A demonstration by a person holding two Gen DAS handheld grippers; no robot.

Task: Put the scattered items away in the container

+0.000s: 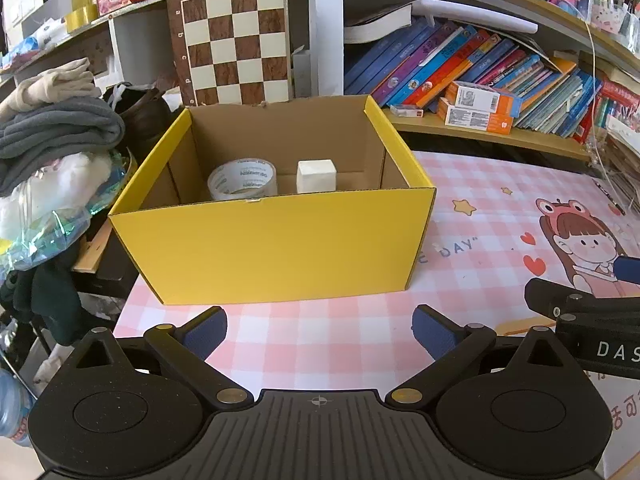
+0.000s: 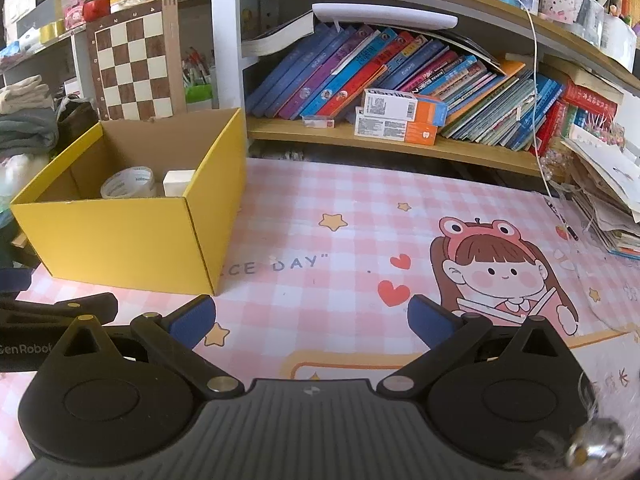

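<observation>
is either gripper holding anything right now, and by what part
Nothing is held. The left gripper and right gripper both stand open over the mat, with nothing between their fingers.

cardboard, tape and a glossy mat

the yellow box (image 1: 276,248) is matt corrugated cardboard, brown inside; the tape roll (image 1: 243,179) in it is shiny clear plastic. my fingers (image 1: 204,330) wear textured blue pads on matt black plastic, and the tabletop (image 2: 340,216) mat looks smooth.

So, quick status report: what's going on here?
Left hand-held gripper open, empty. Right hand-held gripper likewise. Tape roll, white block inside yellow box. Nothing blocking.
</observation>
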